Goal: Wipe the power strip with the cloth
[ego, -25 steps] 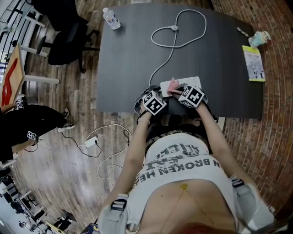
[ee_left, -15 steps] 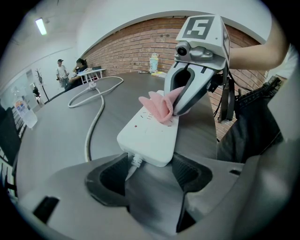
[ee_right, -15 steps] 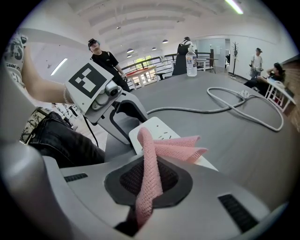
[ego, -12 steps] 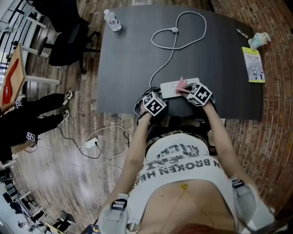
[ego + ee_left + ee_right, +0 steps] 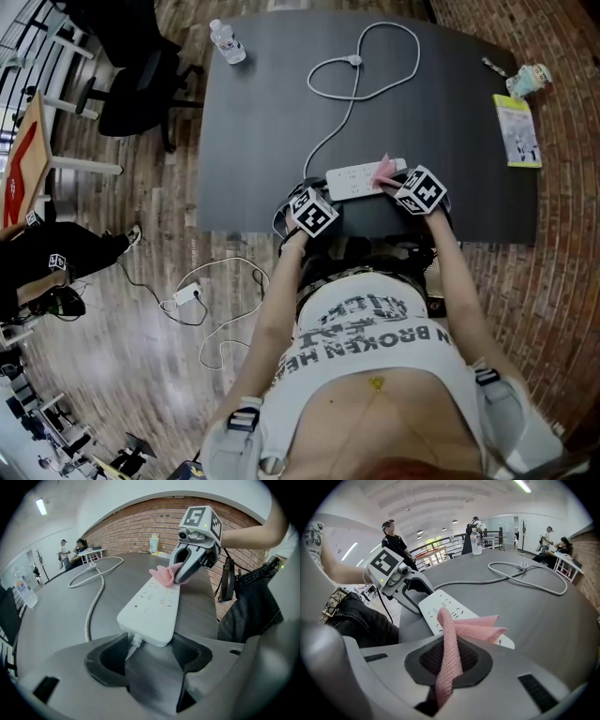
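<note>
Head view, near table edge: the left gripper [image 5: 323, 199] is seen clamped on the cord end of the power strip [image 5: 352, 180], which lies flat on the dark table [image 5: 281, 112] just in front of the person. In the left gripper view the strip's end sits between the two pads, with the cord leaving at that side. The right gripper [image 5: 398, 183] is closed on the pink cloth [image 5: 384, 171]; in the right gripper view the cloth is pinched between the jaws and its free folds are draped on the strip's opposite end.

Step judged: wiping under way, with the cloth at the end farthest from the cord.

Next move, as judged: the cloth should be drawn back along the top face toward the cord end and kept pressed flat, while the strip is held steady so it does not slide.

Count: two grippers, one power strip, one cloth, one looped white cord [image 5: 352, 94]. Farther off: one water bottle [image 5: 228, 39] at the far left corner and one leaflet [image 5: 518, 129] at the right edge.
</note>
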Demonstrator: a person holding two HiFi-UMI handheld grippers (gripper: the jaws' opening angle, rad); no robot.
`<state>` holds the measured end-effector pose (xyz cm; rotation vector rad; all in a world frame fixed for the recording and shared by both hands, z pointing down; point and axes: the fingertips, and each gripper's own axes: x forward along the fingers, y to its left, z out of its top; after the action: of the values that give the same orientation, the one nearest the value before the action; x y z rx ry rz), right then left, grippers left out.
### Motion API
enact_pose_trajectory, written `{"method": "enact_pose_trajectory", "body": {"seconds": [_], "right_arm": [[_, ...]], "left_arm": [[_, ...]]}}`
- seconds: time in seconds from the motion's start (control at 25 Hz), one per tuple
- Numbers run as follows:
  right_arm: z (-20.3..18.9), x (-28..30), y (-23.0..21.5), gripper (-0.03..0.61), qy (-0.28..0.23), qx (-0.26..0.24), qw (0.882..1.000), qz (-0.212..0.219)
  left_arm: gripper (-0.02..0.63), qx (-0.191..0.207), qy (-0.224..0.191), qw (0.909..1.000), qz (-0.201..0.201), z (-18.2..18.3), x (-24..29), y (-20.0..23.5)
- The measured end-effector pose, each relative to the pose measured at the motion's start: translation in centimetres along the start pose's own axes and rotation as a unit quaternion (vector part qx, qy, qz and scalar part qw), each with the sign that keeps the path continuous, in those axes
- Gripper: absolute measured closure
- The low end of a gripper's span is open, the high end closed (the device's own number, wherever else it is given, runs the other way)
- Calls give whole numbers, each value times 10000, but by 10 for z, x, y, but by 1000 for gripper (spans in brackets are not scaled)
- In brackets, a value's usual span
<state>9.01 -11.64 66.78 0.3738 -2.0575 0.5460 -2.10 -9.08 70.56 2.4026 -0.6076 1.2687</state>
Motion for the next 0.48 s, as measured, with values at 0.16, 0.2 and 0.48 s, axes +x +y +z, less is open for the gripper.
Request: {"method": "enact_pose_trajectory", "body": {"seconds": [0.16,0.2,0.48], "right_arm": [[-9,-6,-9,563,15,95,9999,-115],[-11,-8,-12,563,25,124,9998,-154],[-36,-27,-37,563,155,357,9979,-522]], "left_arm": [[339,11,-16,10000,15,0,0,0],[339,10,-11,10000,16,0,1,1],[339,1,1,10000,11,1,2,0]]}}
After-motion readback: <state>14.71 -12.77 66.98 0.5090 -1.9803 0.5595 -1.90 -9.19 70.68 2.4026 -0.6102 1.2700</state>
